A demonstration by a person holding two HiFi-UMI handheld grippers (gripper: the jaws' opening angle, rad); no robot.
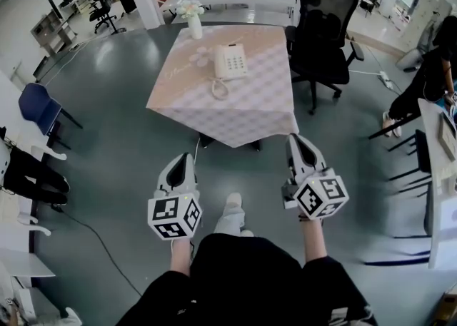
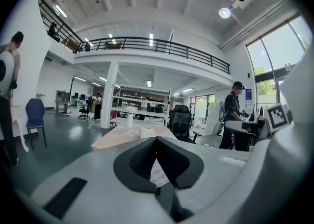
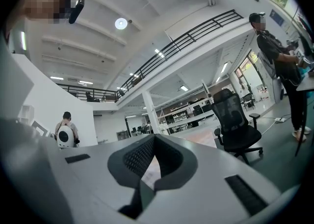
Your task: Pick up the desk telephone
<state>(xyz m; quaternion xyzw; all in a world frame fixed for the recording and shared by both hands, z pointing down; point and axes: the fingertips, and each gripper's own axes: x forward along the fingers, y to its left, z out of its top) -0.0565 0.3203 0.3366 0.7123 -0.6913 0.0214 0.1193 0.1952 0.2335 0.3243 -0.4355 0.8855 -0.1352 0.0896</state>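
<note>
A white desk telephone with a coiled cord lies on a small table under a pale pink patterned cloth, some way ahead. In the left gripper view the telephone shows small on the cloth, just above the jaws. My left gripper and right gripper hang over the floor short of the table, both shut and empty, their jaw tips meeting. Both point toward the table.
A white vase with flowers stands at the table's far left corner. A black office chair sits right of the table. A blue chair is at far left, desks and a person at right. White benches stand behind.
</note>
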